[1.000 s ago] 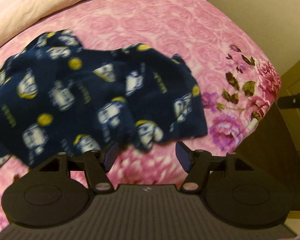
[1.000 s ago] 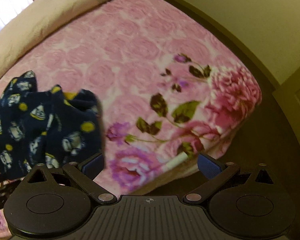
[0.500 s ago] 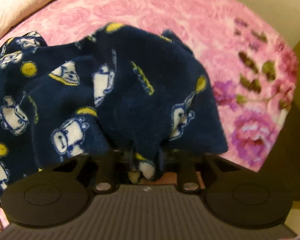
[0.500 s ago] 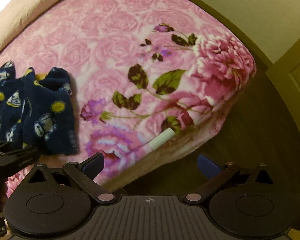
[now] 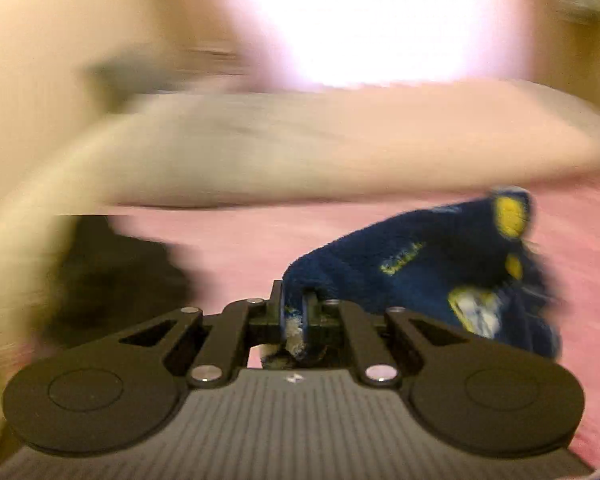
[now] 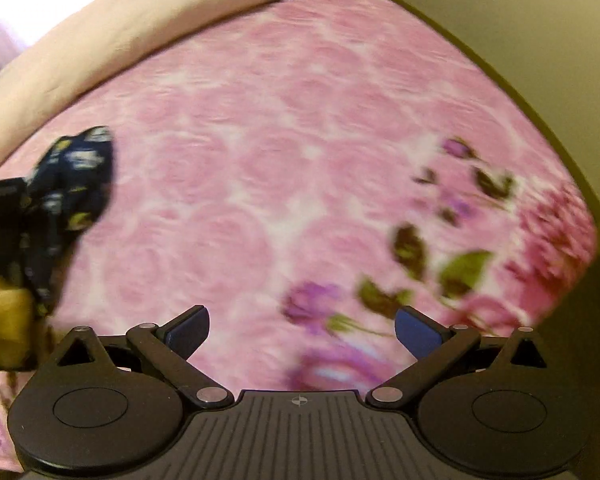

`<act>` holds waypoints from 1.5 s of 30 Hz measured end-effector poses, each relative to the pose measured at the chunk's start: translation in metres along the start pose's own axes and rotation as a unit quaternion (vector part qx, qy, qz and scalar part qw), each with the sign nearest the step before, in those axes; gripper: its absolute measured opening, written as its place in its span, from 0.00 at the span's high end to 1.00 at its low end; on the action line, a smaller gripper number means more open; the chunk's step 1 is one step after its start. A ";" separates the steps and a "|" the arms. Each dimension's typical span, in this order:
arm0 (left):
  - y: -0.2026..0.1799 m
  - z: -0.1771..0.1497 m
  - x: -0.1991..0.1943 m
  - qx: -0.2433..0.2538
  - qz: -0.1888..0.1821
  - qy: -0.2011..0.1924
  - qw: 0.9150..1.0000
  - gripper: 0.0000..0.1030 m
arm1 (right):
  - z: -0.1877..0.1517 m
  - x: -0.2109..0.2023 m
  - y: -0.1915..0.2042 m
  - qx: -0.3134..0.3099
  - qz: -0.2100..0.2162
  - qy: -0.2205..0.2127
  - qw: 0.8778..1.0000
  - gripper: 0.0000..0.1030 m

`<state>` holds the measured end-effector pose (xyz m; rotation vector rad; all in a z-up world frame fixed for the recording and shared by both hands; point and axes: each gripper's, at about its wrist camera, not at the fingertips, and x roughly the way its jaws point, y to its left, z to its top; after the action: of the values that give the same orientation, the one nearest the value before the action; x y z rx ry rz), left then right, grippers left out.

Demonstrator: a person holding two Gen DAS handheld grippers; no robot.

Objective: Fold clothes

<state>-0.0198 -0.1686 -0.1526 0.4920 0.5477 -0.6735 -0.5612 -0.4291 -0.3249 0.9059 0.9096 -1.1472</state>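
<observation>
Left wrist view shows our left gripper (image 5: pixel 294 312) clamped on the navy fleece garment (image 5: pixel 432 276), lifted above the pink bed (image 6: pixel 300 160) probably for spreading, while our right gripper (image 6: pixel 302 330) stays apart, empty.

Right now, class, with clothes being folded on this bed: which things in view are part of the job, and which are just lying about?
Part of the job:
- blue fleece garment, pinched in the left gripper
- right gripper, jaws open, holding nothing

Just lying about:
- pink flowered blanket
- beige pillow
</observation>
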 end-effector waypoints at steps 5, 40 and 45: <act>0.056 -0.016 0.048 -0.037 0.083 0.061 0.994 0.65 | -0.002 0.025 0.051 -0.034 0.034 0.012 0.999 0.01; 0.020 -0.137 0.229 -0.106 -0.158 0.228 0.955 0.62 | 0.013 0.175 0.236 0.078 0.111 -0.034 0.990 0.95; 0.020 -0.116 0.222 -0.116 -0.166 0.206 0.957 0.62 | 0.095 0.084 0.248 -0.080 0.010 -0.183 0.980 0.95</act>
<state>0.1031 -0.1855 -0.3707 0.3189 1.1084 -0.8182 -0.2930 -0.5033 -0.3395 0.5483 0.6775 -1.1586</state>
